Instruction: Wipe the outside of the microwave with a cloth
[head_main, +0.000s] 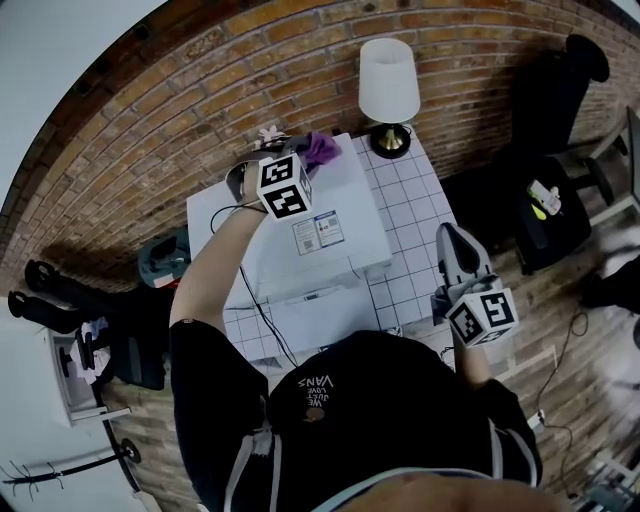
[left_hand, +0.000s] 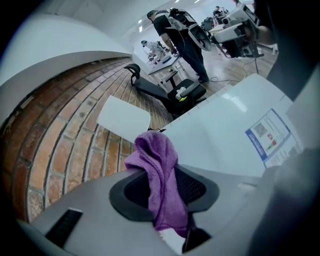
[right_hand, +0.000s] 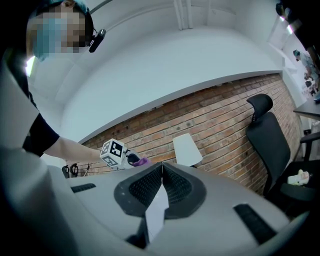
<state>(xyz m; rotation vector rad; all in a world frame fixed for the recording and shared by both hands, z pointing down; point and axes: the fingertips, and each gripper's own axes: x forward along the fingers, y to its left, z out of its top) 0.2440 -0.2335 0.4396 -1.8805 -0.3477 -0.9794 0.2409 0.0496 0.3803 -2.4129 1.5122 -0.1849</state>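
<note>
The left hand-held gripper (left_hand: 162, 175) is clamped on the purple cloth (left_hand: 156, 162). The cloth bunches up past the jaw tips and hangs down between the pads. Just beyond the tips lies the white top of the microwave (left_hand: 225, 142), and the cloth is at its far edge by the brick wall (left_hand: 60, 150). To this gripper's right, a printed label (left_hand: 269, 136) sits on the microwave top. A white lamp (left_hand: 123, 117) stands ahead. The right hand-held gripper (right_hand: 162, 167) has its jaws pressed together on nothing. It is over the tiled surface (head_main: 410, 215) beside the microwave, well apart from the cloth.
</note>
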